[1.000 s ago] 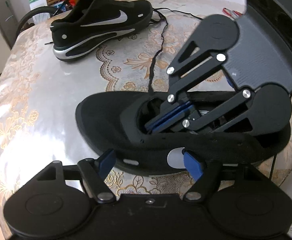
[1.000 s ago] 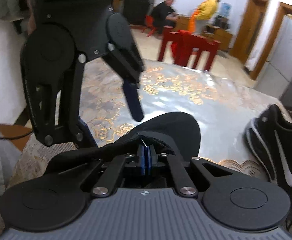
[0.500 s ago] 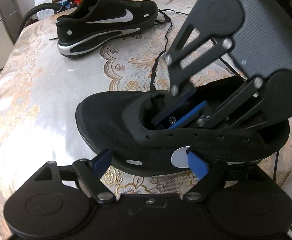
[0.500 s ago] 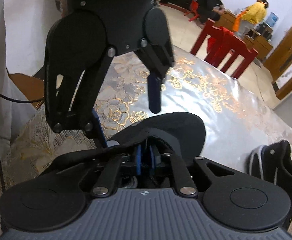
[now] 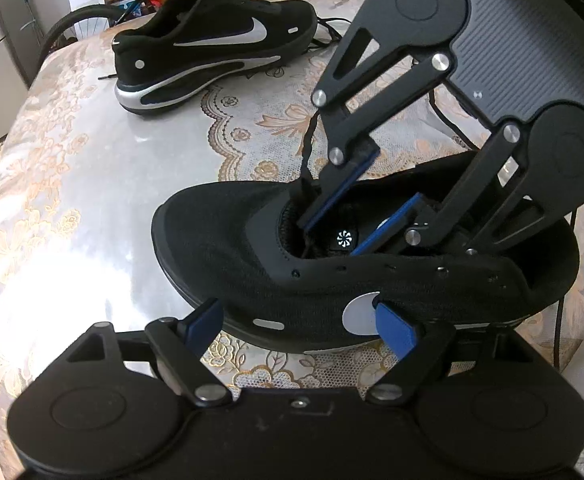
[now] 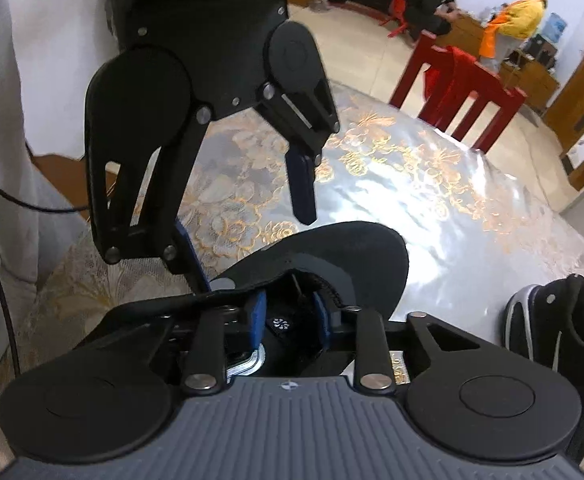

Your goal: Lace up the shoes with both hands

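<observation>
A black unlaced shoe (image 5: 227, 240) lies on its sole on the table, toe to the left; it also shows in the right wrist view (image 6: 356, 248). My left gripper (image 5: 298, 322) is open, its blue fingers against the shoe's near side. My right gripper (image 5: 348, 224) is open with its fingers inside the shoe's throat over the tongue label (image 5: 346, 237); in its own view (image 6: 287, 312) the fingers straddle the tongue. A black lace (image 5: 310, 148) runs from the throat back across the table. It lies beside the upper right finger; no grip on it shows.
A second black shoe with a silver swoosh (image 5: 215, 48) stands at the far left of the table (image 5: 71, 200), also in the right wrist view (image 6: 552, 332). Red chairs (image 6: 464, 96) and two people stand beyond the table. A black cable (image 5: 560, 320) trails at the right.
My right gripper was shut inside the shoe's throat and has opened, its fingers spreading apart over the tongue. The left gripper has stayed open against the shoe's side.
</observation>
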Available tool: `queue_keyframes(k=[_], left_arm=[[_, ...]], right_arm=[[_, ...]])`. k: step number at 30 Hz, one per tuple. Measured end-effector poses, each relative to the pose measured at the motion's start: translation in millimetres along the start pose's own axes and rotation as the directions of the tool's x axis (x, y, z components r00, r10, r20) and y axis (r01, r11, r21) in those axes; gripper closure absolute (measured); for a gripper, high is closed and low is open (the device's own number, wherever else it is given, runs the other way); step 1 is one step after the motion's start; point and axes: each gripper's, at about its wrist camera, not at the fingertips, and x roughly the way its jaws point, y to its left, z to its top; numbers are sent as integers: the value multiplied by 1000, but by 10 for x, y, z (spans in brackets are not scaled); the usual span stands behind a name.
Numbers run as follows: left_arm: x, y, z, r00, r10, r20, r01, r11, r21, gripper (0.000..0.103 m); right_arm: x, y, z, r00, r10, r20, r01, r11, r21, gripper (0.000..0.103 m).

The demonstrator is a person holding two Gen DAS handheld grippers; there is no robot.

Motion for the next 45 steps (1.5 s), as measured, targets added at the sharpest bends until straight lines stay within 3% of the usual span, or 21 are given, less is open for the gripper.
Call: queue_keyframes(k=[2, 9, 16, 23, 28, 30, 32, 35, 37, 40, 42, 45], left_arm=[[-4, -3, -3, 1000, 0, 0, 0, 1000, -1, 20], [-26, -12, -22, 1000, -2, 2, 2, 1000, -6, 20], [-50, -10, -37, 1000, -7, 4, 7, 1000, -6, 16], [157, 85, 40, 1000, -4, 0, 4, 1000, -25, 15], [199, 106, 58, 1000, 13, -6, -12, 1000, 19, 16], [156, 42, 63, 997, 78, -4, -77, 992, 95, 32], [101, -73, 76, 990, 143, -2, -139, 966, 216, 42], [91, -173, 107, 984, 174, -29, -152, 923, 353, 60], [54, -122, 131, 990, 143, -21, -126, 924, 362, 61], [-5, 83, 144, 999, -8, 35, -2, 959, 285, 61], [3, 226, 133, 992, -106, 70, 87, 969, 233, 61], [111, 336, 131, 987, -156, 47, 145, 971, 191, 63]], right_arm=[[31, -2, 38, 999, -25, -21, 25, 1000, -15, 94], [112, -3, 63, 997, -12, -74, 11, 1000, -10, 100], [7, 6, 10, 999, 38, 18, -39, 999, 29, 101], [35, 39, -3, 999, 10, 49, -11, 1000, 25, 101], [5, 42, -51, 995, 7, 99, -11, 999, 41, 101], [-12, 63, -72, 994, 0, 108, -3, 1000, 31, 100], [-9, 63, -77, 994, 0, 108, -4, 999, 38, 100], [18, 62, -73, 995, 6, 103, -12, 999, 49, 100], [33, 72, -64, 995, 7, 98, -12, 999, 48, 100], [41, 82, -54, 995, 3, 97, -8, 999, 47, 100], [41, 82, -53, 995, 4, 98, -8, 999, 45, 100], [45, 86, -57, 995, 0, 97, -3, 999, 33, 100]])
